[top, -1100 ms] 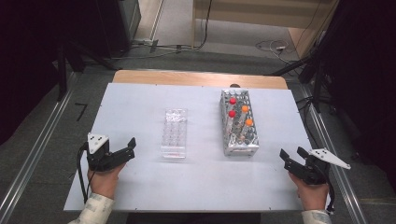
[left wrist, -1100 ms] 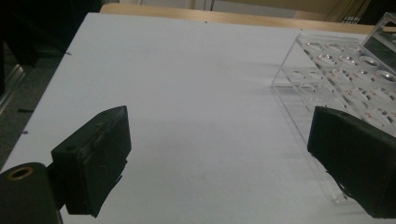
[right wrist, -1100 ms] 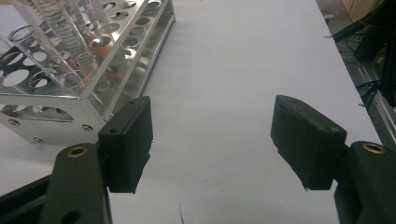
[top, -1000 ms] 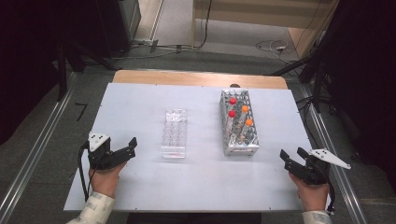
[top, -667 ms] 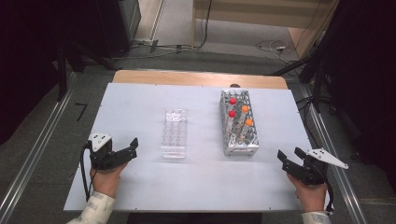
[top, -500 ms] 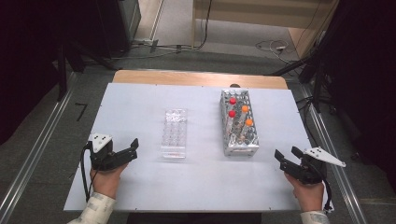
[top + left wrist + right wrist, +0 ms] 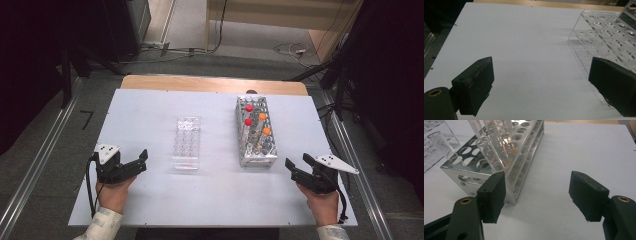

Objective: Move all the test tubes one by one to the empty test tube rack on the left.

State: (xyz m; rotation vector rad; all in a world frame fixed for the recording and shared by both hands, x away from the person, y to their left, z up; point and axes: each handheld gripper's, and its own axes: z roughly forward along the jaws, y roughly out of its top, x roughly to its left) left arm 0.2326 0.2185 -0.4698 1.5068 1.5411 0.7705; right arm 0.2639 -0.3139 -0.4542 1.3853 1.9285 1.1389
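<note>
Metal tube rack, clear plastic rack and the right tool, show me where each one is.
metal tube rack (image 7: 256, 159), high view, on its near end wall.
clear plastic rack (image 7: 186, 142), high view, middle of its top plate.
right tool (image 7: 298, 167), high view, midway between its open fingertips.

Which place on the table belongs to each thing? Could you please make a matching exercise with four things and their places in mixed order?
Things:
1. clear plastic tube rack
2. shiny metal tube rack with red and orange capped tubes
3. left black tongs
4. right black tongs

Places:
A. near the front right corner of the white table
B. middle of the table, left of the metal rack
C. near the front left corner
D. right of the middle, reaching toward the far edge

Pairs: 1-B, 2-D, 3-C, 4-A
</note>
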